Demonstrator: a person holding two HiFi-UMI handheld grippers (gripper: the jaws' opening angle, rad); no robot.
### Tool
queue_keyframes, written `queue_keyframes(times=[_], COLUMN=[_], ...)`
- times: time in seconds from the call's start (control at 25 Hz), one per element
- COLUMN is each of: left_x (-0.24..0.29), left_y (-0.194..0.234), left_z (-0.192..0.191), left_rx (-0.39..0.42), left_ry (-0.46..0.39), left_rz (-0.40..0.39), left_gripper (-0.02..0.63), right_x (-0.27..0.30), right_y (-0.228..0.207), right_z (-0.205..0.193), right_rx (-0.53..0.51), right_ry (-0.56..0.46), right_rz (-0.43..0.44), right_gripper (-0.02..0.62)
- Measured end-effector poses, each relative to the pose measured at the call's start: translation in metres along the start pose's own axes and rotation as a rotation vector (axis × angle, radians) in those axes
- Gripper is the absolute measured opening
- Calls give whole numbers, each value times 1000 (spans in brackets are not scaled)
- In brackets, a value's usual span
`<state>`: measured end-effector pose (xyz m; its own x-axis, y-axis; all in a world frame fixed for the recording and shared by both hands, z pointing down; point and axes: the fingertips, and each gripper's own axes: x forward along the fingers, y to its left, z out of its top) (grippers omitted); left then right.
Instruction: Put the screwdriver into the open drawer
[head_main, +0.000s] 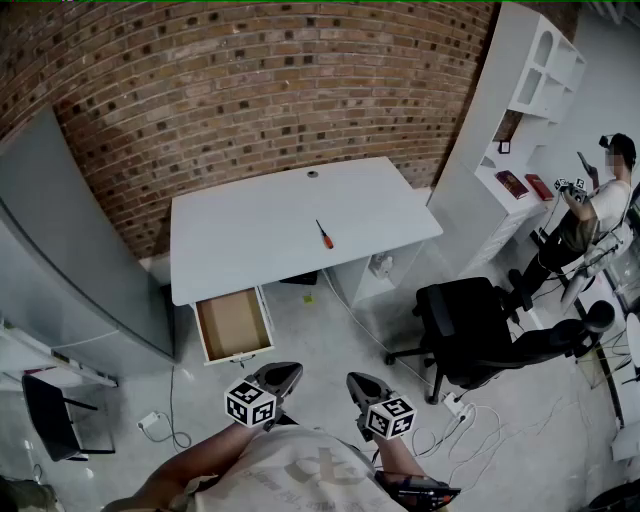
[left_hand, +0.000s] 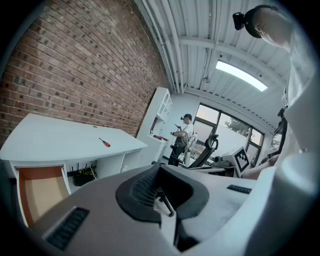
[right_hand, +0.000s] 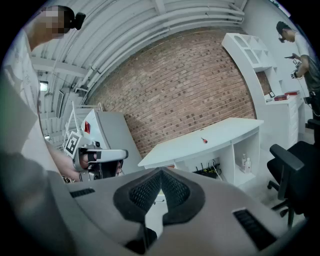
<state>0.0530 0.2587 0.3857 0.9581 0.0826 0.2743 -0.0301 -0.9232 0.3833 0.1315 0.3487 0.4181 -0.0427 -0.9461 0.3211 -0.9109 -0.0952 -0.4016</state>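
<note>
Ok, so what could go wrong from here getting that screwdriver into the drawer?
1. The screwdriver is thin and lies flat on the desk; a poor pinch could roll it toward the front edge.
2. The open drawer juts out below the desk's left end, so stepping in could knock it.
3. The office chair and floor cables lie beside the approach and could snag a foot.

Right tongs (right_hand: 160, 176) fill the bottom of the view, jaws together, nothing btw them. Beyond stands a white tabletop (right_hand: 225, 131) at a brick wall (right_hand: 190, 80), w/ a small red-handled screwdriver (right_hand: 204, 140) lying on it, well apart from the tongs. Left tongs (right_hand: 120, 154) w/ marker cube are at the left. A black chair (right_hand: 292, 172) is at the right.
</note>
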Motion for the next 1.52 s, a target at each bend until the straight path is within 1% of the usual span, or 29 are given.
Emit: queue_keyframes(times=[0.16, 0.28, 0.56, 0.8, 1.08, 1.2, 1.36, 1.52], left_x=[2, 3, 12, 17, 17, 16, 6, -1], left_y=[-1, -3, -15, -25, -36, -39, -34, -27], left_z=[3, 3, 0, -2, -6, -4, -1, 0], left_rx=[3, 7, 7, 19, 30, 34, 37, 30], left_ry=[4, 6, 21, 26, 25, 21, 17, 5], left_rz=[-10, -16, -27, -42, -31, -30, -9, 18], left_gripper=[18, 18, 18, 18, 18, 18, 18, 18], right_x=[3, 4, -12, -20, -34, -35, -26, -18], right_y=[7, 4, -13, -18, -24, -25, -19, -18], right_z=[1, 0, 1, -2, -11, -11, -13, -10], right_rx=[-16, -7, 15, 29, 54, 45, 10, 16], right_ry=[9, 11, 6, 3, -10, -2, 27, 20], right_rz=[9, 7, -49, -64, -71, -77, -67, -57], right_gripper=[23, 23, 23, 23, 23, 25, 23, 23])
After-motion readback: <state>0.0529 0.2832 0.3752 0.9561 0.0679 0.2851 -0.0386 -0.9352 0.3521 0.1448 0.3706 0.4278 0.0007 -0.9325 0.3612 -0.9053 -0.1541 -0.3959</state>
